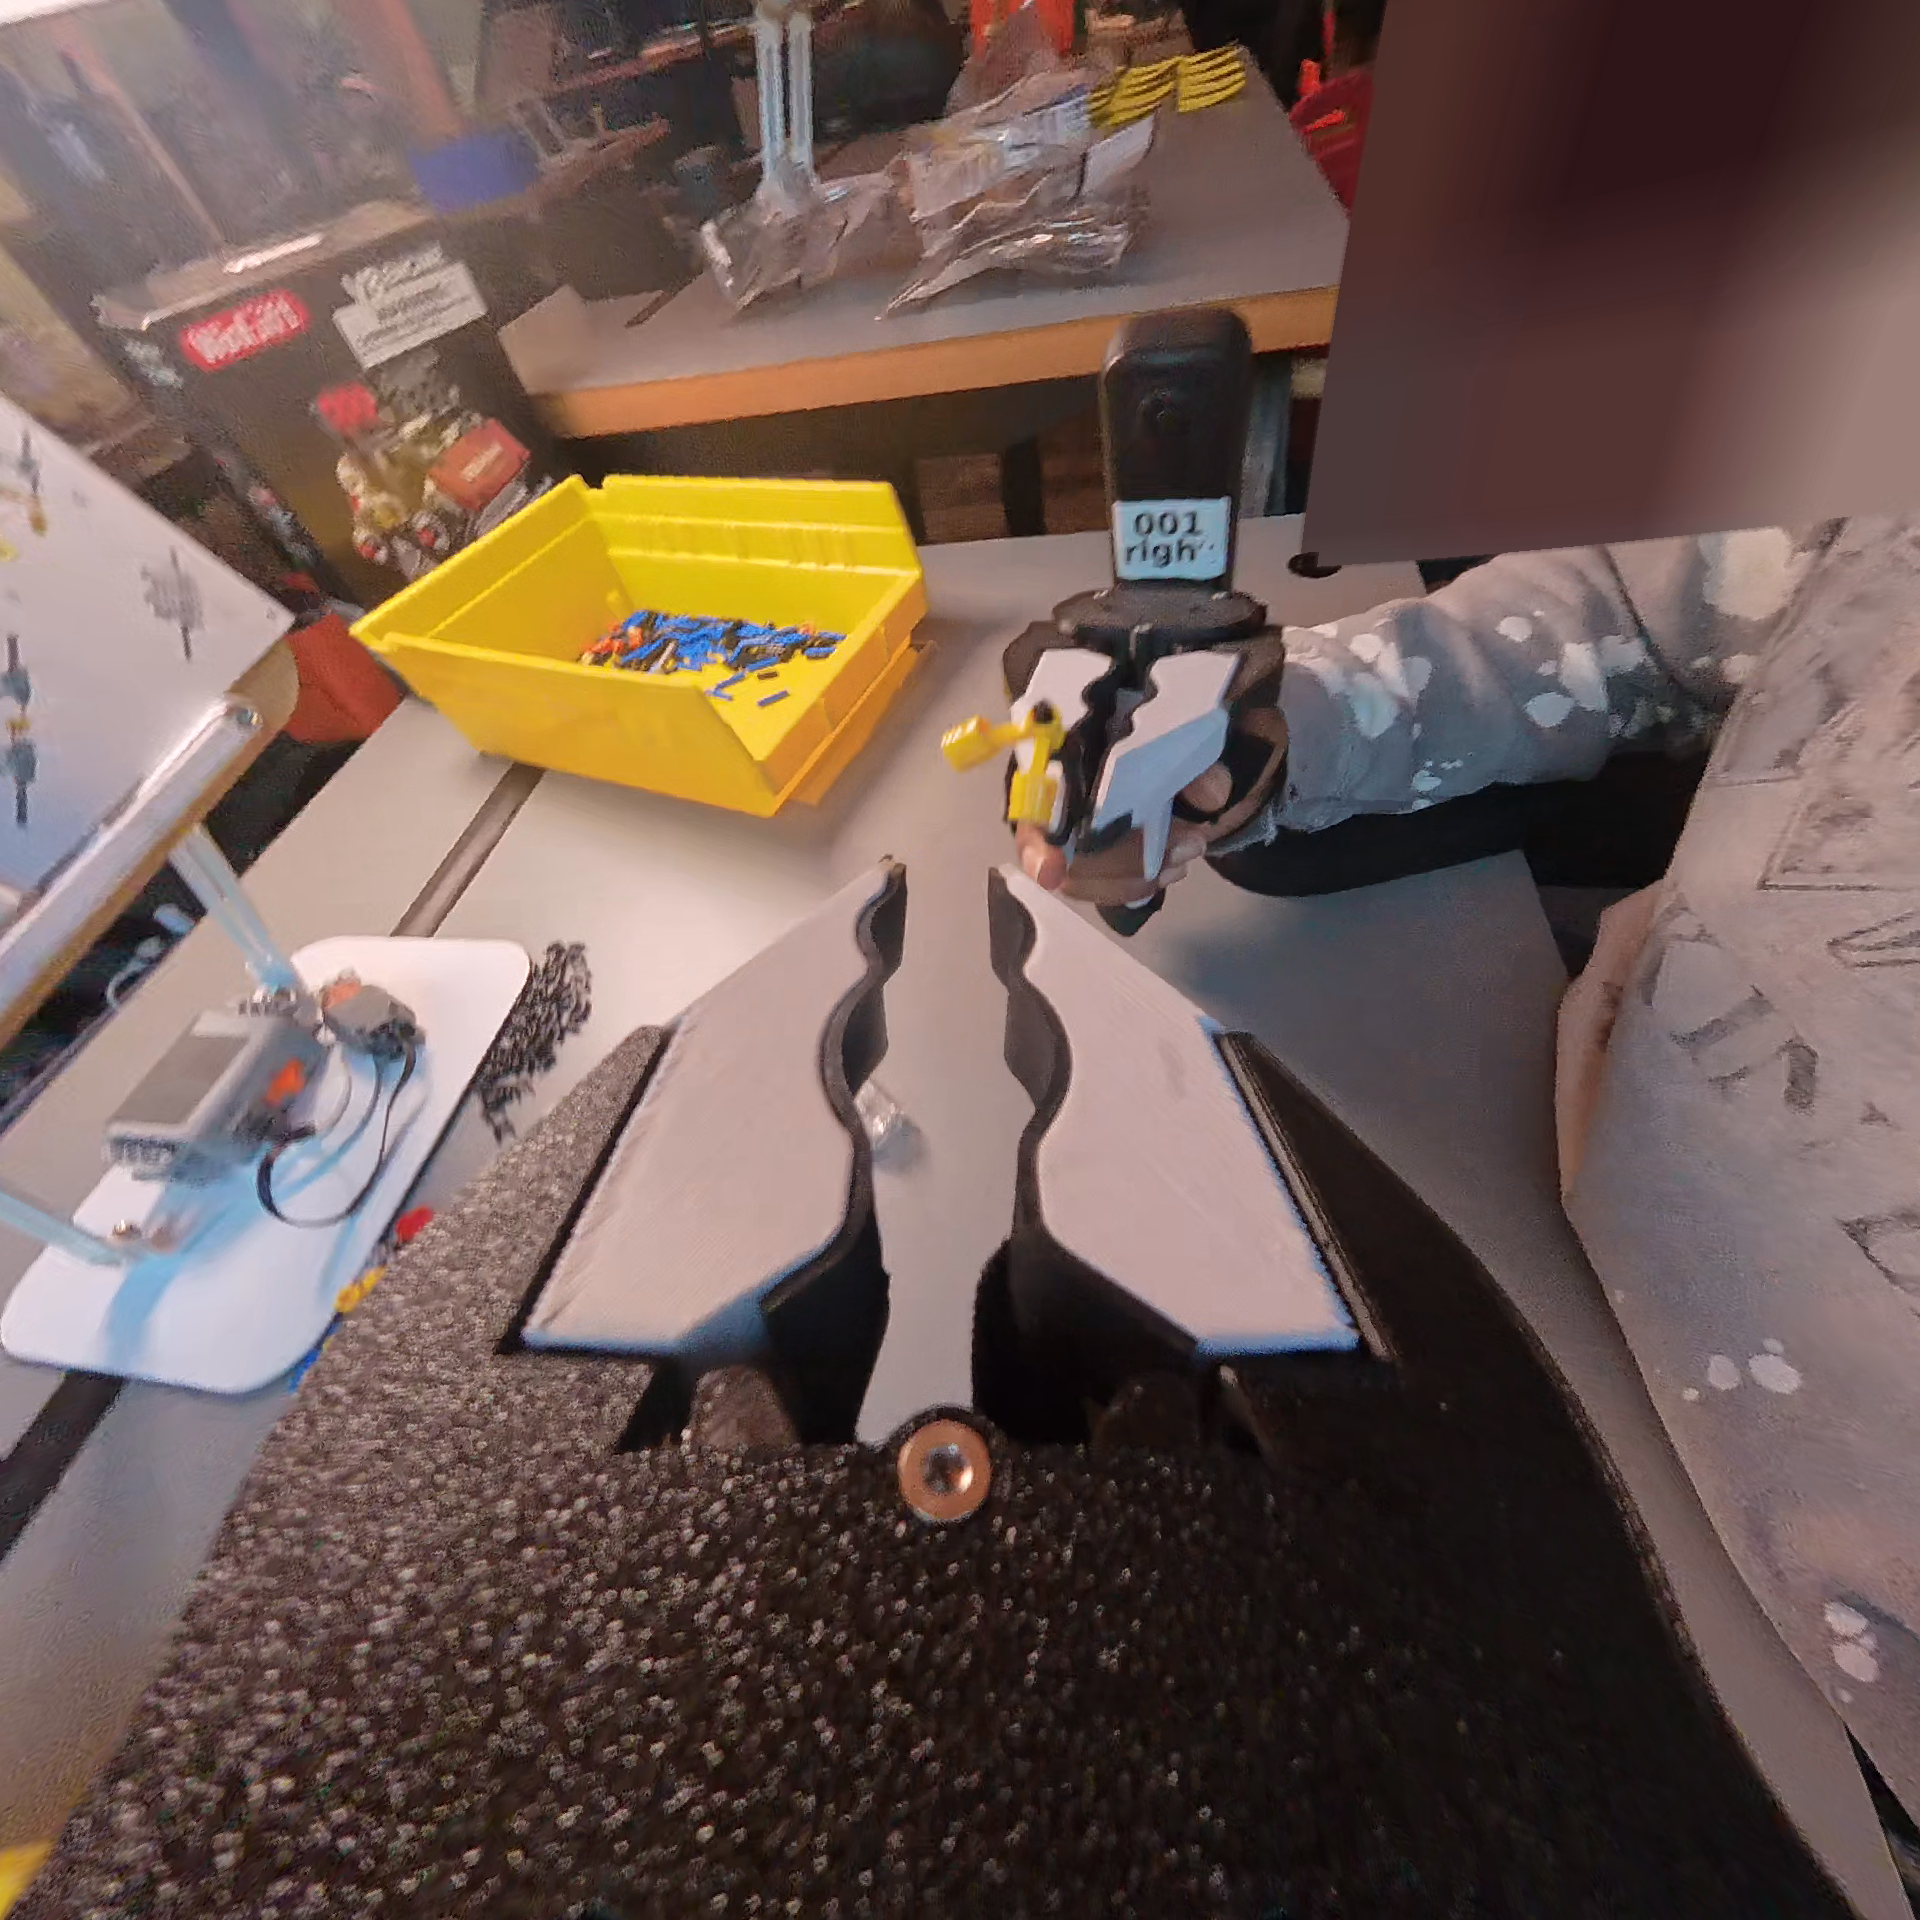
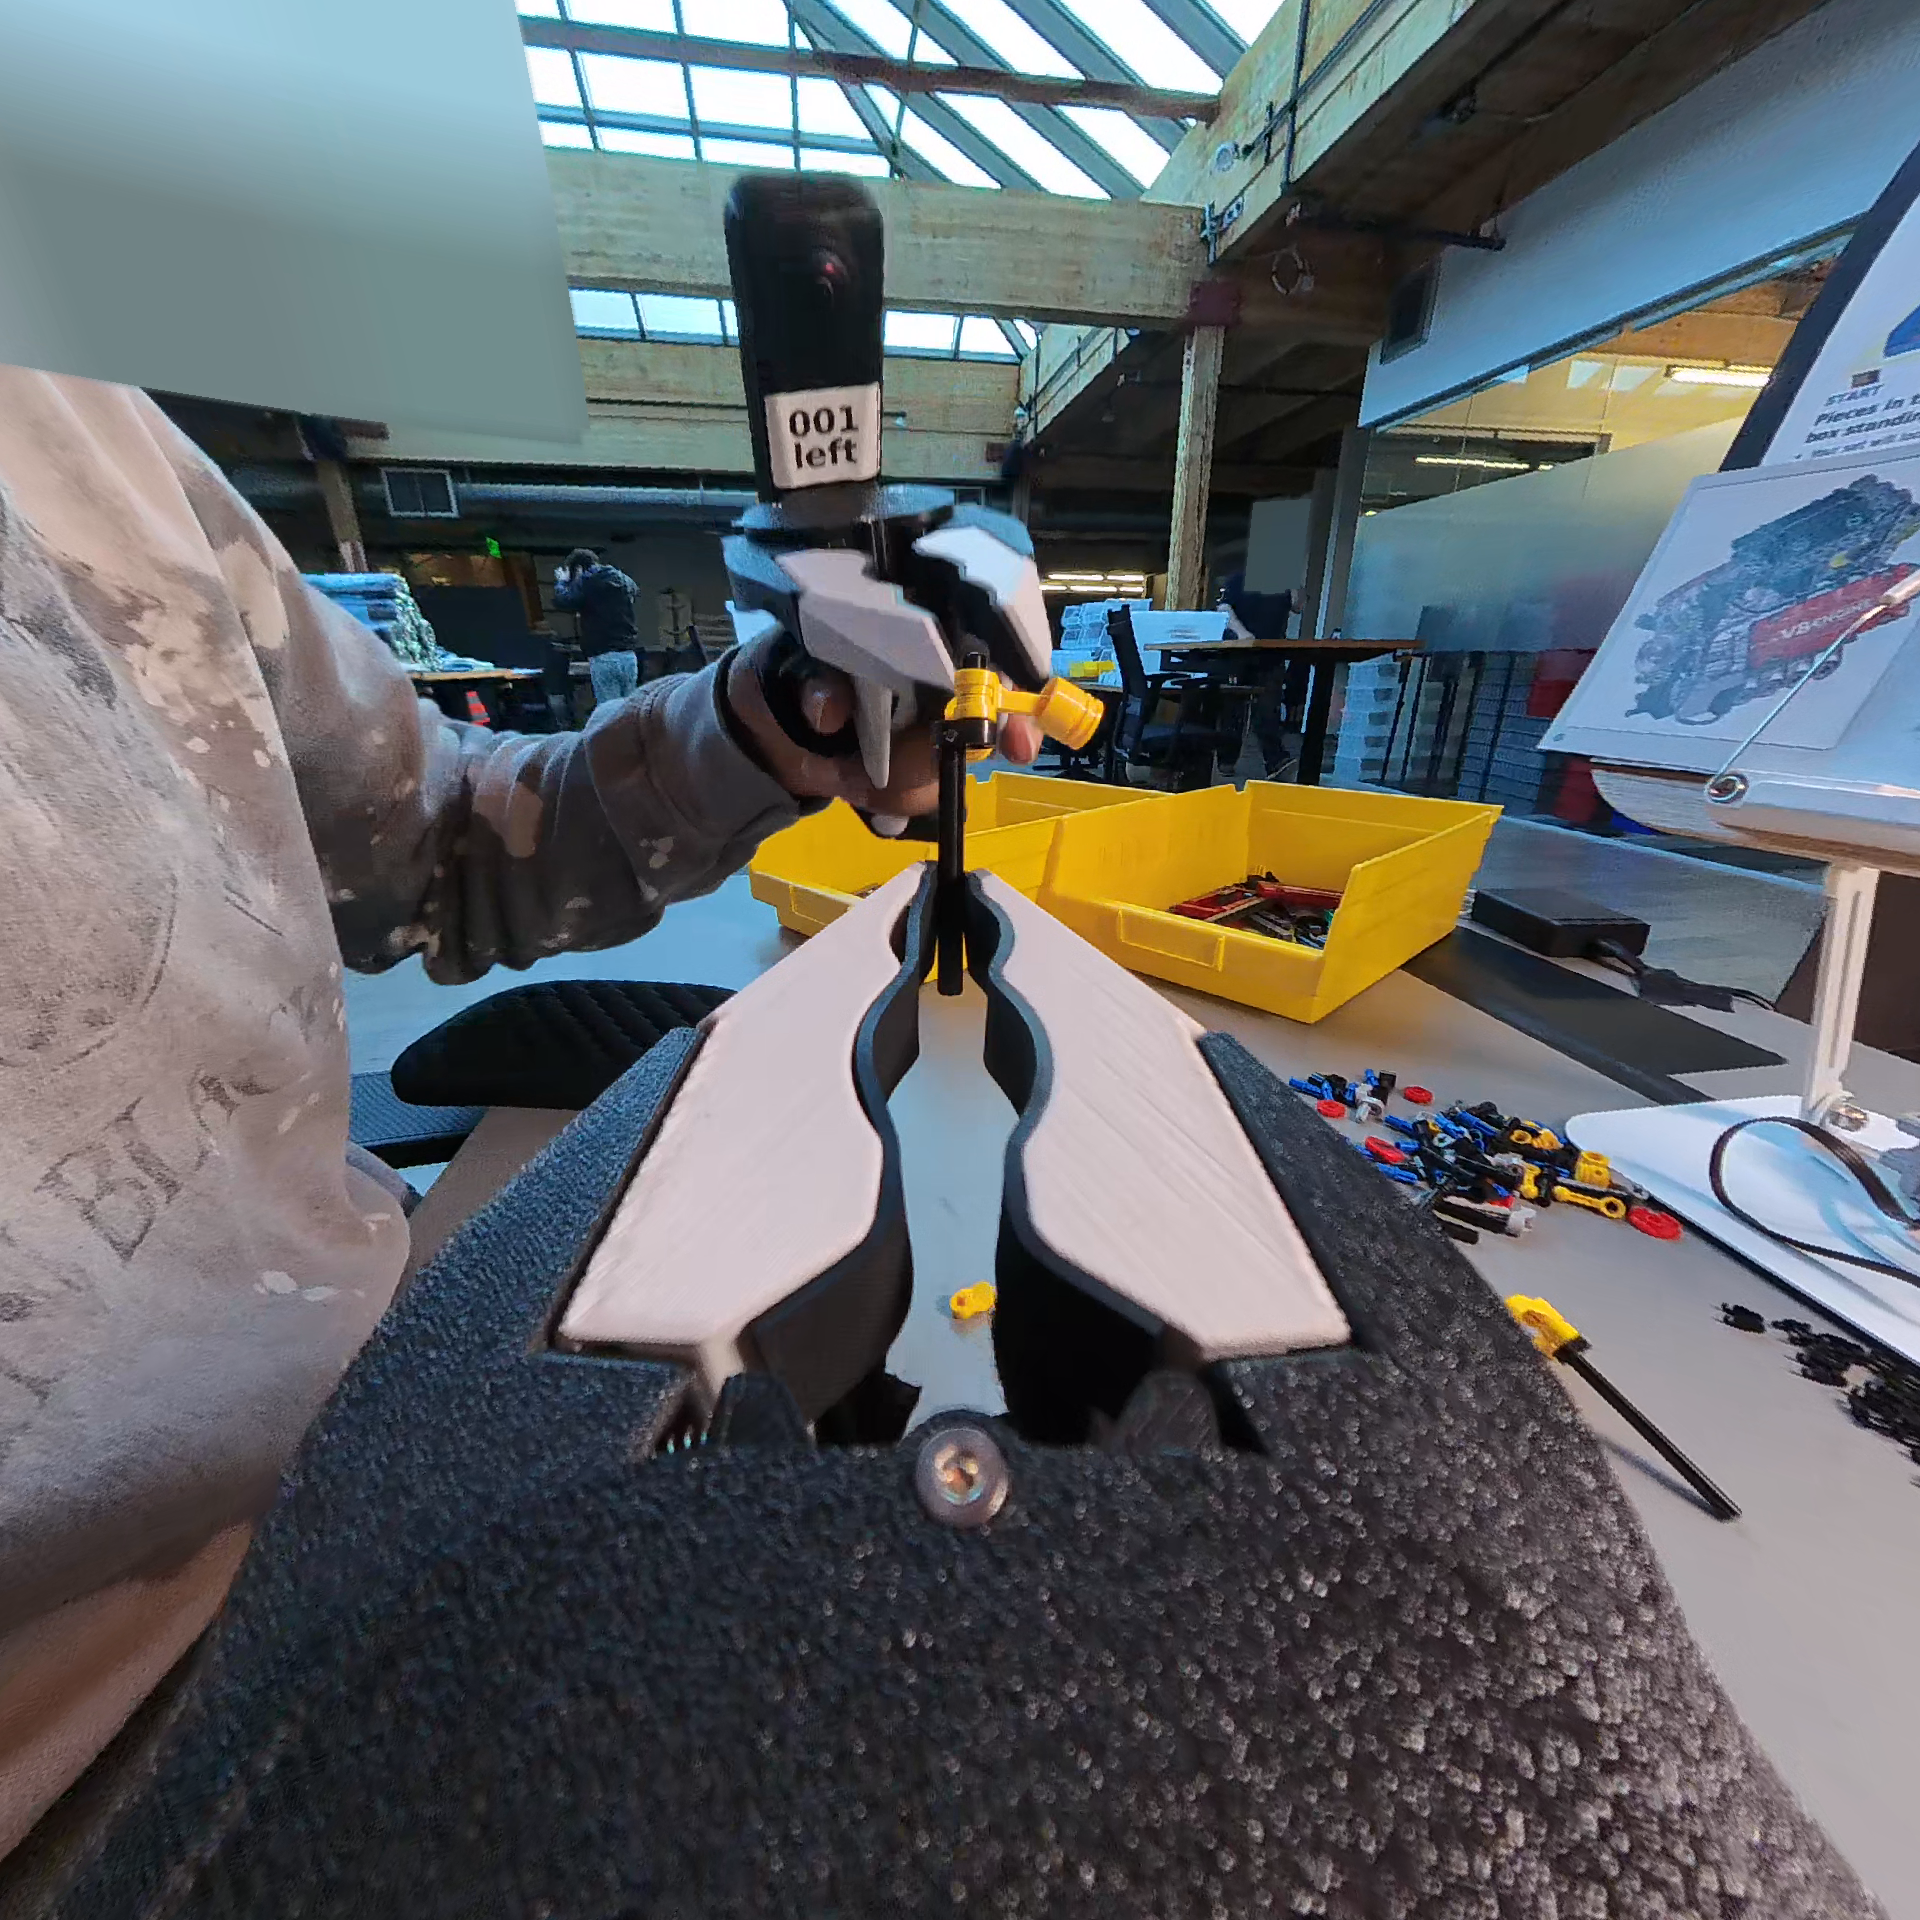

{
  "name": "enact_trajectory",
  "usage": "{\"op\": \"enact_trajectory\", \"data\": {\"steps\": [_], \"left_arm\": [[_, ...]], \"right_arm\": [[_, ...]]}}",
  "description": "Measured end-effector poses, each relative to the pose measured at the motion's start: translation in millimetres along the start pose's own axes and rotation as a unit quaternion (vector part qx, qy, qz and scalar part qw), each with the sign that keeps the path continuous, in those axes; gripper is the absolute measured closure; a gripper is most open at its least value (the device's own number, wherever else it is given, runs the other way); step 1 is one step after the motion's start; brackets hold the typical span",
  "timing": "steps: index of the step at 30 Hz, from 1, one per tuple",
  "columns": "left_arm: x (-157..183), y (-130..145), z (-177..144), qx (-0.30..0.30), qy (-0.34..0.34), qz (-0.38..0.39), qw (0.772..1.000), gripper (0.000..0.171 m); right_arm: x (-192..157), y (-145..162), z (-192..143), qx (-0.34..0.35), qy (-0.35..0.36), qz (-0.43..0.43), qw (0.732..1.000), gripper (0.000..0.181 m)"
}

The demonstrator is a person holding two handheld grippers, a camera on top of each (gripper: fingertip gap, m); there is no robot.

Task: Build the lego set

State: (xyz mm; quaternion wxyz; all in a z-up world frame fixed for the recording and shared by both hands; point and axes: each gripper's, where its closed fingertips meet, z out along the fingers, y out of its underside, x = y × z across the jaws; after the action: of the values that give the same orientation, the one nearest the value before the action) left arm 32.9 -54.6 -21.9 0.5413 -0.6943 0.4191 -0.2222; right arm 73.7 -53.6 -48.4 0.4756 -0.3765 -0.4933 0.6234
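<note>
The black axle [image 2: 950, 883] with its yellow connector [image 2: 1023, 710] stands pinched between the right gripper [image 2: 948, 891] fingertips; left gripper [image 1: 943, 878] fingers narrowly parted, empty.

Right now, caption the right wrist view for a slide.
Right gripper pinches an upright black axle topped with a yellow connector; left gripper hovers open just behind.

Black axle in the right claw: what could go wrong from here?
1. The right claw pinches the black axle only at its very tips; it might twist or slip out.
2. The yellow connector sits at the axle's top end, so a push from the open left claw could tilt the axle.
</note>
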Motion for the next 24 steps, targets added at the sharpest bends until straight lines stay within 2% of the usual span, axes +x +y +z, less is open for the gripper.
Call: {"op": "enact_trajectory", "data": {"steps": [4, 8, 12, 17, 24], "left_arm": [[0, 50, 4, -0.011, -0.023, -0.061, 0.998, 0.156], [12, 68, 18, 0.041, -0.001, -0.135, 0.99, 0.156], [21, 55, 27, 0.121, 0.037, -0.193, 0.973, 0.156], [26, 32, 30, 0.199, 0.058, -0.21, 0.956, 0.152], [29, 13, 28, 0.226, 0.081, -0.202, 0.95, 0.156]], "right_arm": [[6, 4, -2, -0.008, 0.01, 0.007, 1.0, 0.178], [8, 11, 1, -0.023, 0.014, 0.015, 1.0, 0.178], [4, 21, 5, -0.044, 0.006, 0.023, 0.999, 0.178], [0, 28, 10, -0.053, 0.0, 0.024, 0.998, 0.178], [-10, 20, 21, -0.019, -0.01, 0.03, 0.999, 0.178]]}}
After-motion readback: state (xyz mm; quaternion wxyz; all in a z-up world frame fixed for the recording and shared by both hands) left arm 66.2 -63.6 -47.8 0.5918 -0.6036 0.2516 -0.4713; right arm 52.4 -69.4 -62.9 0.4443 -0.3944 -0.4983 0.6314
